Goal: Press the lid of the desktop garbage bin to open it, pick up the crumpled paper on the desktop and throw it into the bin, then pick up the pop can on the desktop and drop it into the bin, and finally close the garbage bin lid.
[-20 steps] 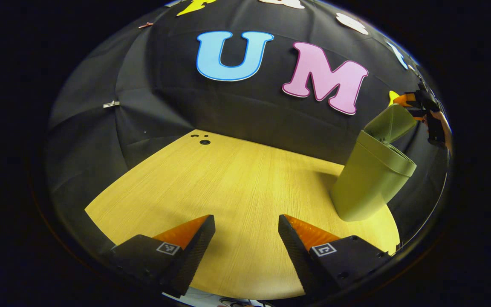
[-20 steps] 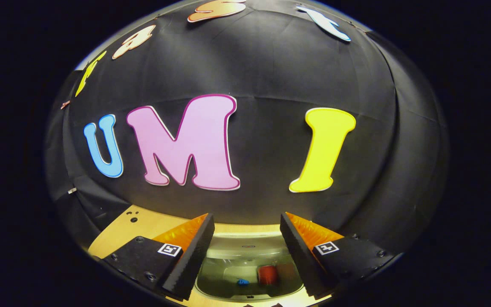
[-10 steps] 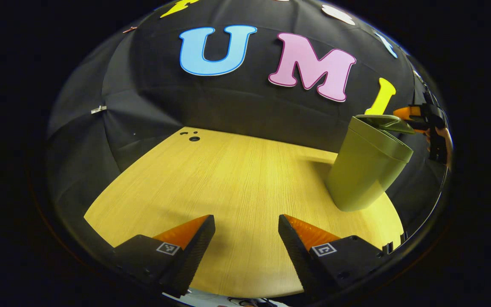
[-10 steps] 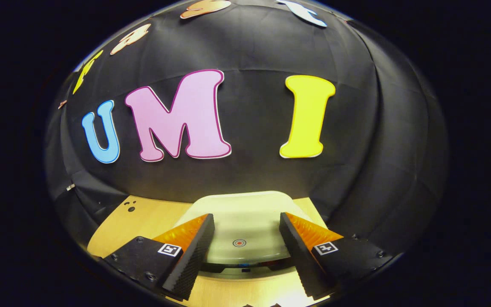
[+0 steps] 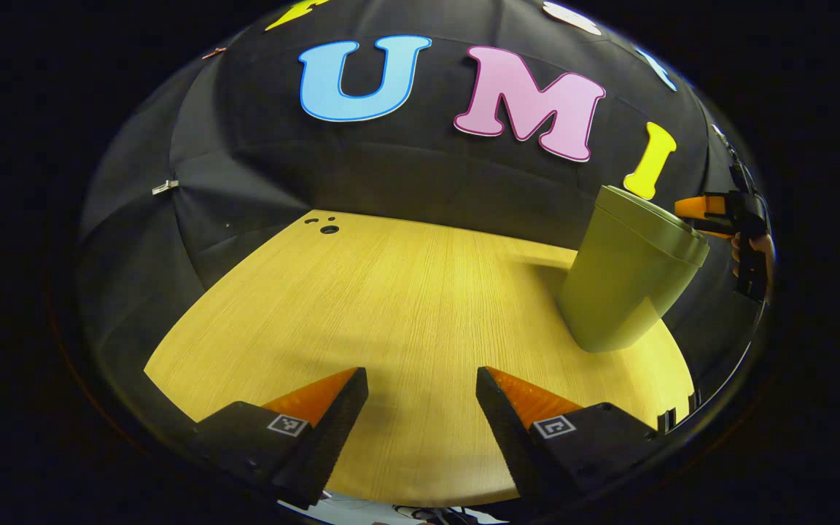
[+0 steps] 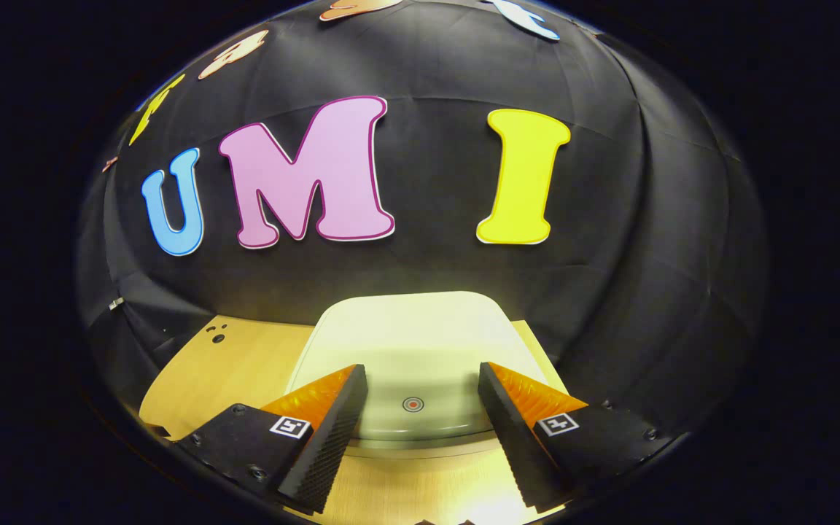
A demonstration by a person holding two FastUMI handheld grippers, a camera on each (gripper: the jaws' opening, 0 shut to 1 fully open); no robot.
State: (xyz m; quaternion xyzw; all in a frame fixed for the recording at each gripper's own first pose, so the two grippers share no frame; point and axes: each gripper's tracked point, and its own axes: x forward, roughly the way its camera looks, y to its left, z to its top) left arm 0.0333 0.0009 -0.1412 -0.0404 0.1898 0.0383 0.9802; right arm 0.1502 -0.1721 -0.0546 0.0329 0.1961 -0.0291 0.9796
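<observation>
1. The green bin (image 5: 628,281) stands near the right edge of the wooden table (image 5: 391,306), its lid (image 6: 409,343) down flat.
2. The right gripper (image 6: 420,419) hovers spread over the lid's near edge, holding nothing.
3. The left gripper (image 5: 420,419) is spread and empty above the table's near edge.

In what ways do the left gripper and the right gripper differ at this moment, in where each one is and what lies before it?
The left gripper hangs over the bare wooden desktop, away from the green bin; the right gripper is at the bin's closed lid. Between the left gripper's fingers lies only wood; between the right gripper's fingers sits the lid's small red dot. Both are open and hold nothing.
</observation>
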